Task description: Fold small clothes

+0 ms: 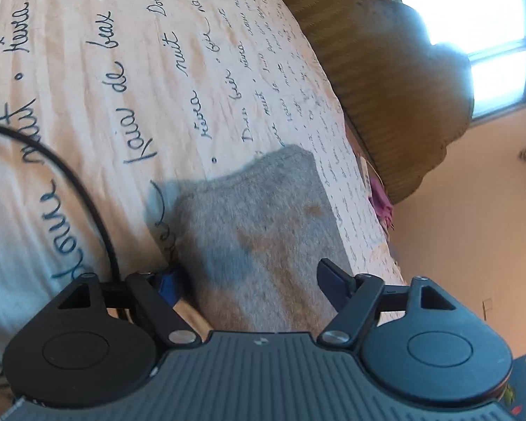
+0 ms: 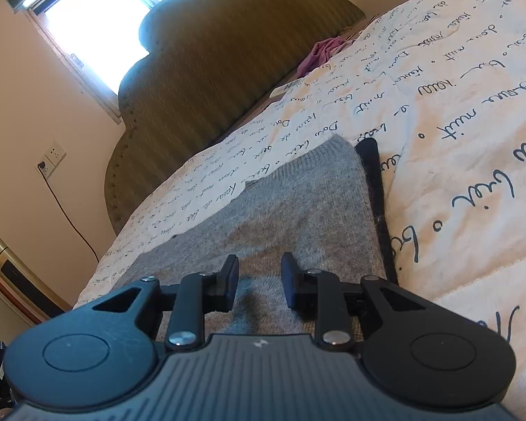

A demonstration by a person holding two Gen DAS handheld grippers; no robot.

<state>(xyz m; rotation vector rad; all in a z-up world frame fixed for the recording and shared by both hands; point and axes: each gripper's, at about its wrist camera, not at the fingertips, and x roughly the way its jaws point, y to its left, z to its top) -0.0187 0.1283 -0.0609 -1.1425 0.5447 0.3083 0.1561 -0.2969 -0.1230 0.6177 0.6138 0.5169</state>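
A grey knitted garment [image 1: 263, 231] lies flat on the white bedspread [image 1: 87, 87] printed with dark script. My left gripper [image 1: 249, 280] is open, its fingers wide on either side of the garment's near end, low over it. In the right wrist view the same grey garment [image 2: 284, 210] lies folded with a dark trim [image 2: 375, 189] along its right edge. My right gripper [image 2: 259, 280] is open, its fingers a little apart just above the garment's near part, holding nothing.
A brown padded headboard [image 2: 200, 80] stands at the bed's far end under a bright window [image 2: 94, 24]. A pink cloth [image 2: 319, 56] lies near the headboard. A black cable [image 1: 70, 182] crosses the bedspread at the left. A wall socket [image 2: 51, 159] is at left.
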